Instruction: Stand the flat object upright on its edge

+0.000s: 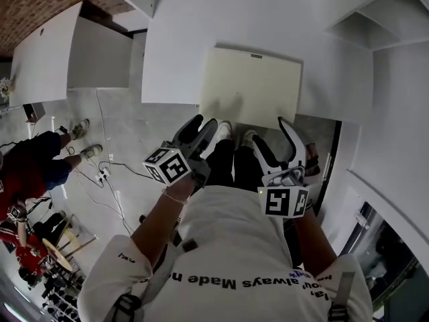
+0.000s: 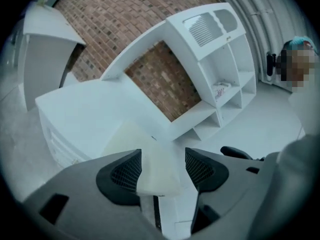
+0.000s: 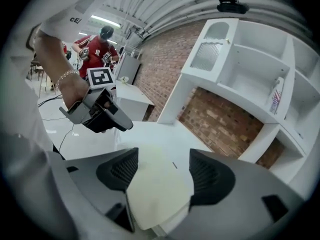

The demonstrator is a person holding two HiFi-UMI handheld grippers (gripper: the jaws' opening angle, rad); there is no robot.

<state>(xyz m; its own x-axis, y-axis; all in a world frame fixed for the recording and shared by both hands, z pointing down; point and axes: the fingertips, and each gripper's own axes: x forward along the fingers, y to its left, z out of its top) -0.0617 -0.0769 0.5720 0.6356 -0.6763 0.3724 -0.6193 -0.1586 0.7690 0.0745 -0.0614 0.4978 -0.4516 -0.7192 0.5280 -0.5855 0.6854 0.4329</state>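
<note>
Jaws on my left gripper (image 1: 204,127) and right gripper (image 1: 273,138) stand spread wide, pinching nothing. I see the cream board (image 1: 251,86) lying flat on the white table (image 1: 181,45), its near edge showing between each pair.

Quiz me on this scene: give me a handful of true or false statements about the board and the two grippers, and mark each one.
1. The cream board lies flat on the white table. True.
2. The left gripper is clamped on the board. False: its jaws stand apart, with the board's corner showing between them.
3. The right gripper has its jaws open. True.
4. The board already stands upright on its edge. False: it lies flat.
5. A white shelf unit stands beyond the table. True.
</note>
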